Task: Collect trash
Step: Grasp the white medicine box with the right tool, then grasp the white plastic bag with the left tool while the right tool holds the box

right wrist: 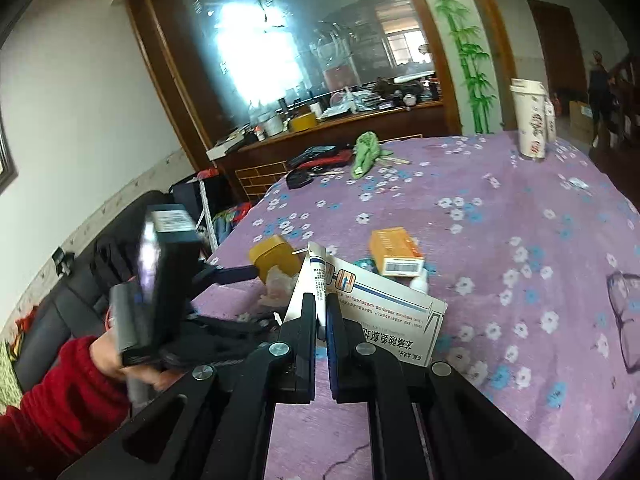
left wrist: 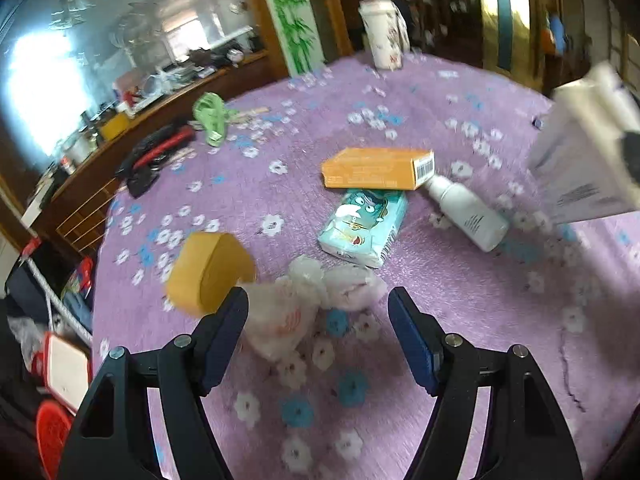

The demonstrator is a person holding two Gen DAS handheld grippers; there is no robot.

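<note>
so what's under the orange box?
The orange box rests on a tissue pack and a white bottle's cap end. The cap itself is covered.

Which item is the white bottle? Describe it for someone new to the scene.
On the purple flowered tablecloth, find the orange box near the middle. The white bottle lies on its side right beside that box's barcode end, the only smooth plastic thing among the boxes and the tissue pack.
</note>
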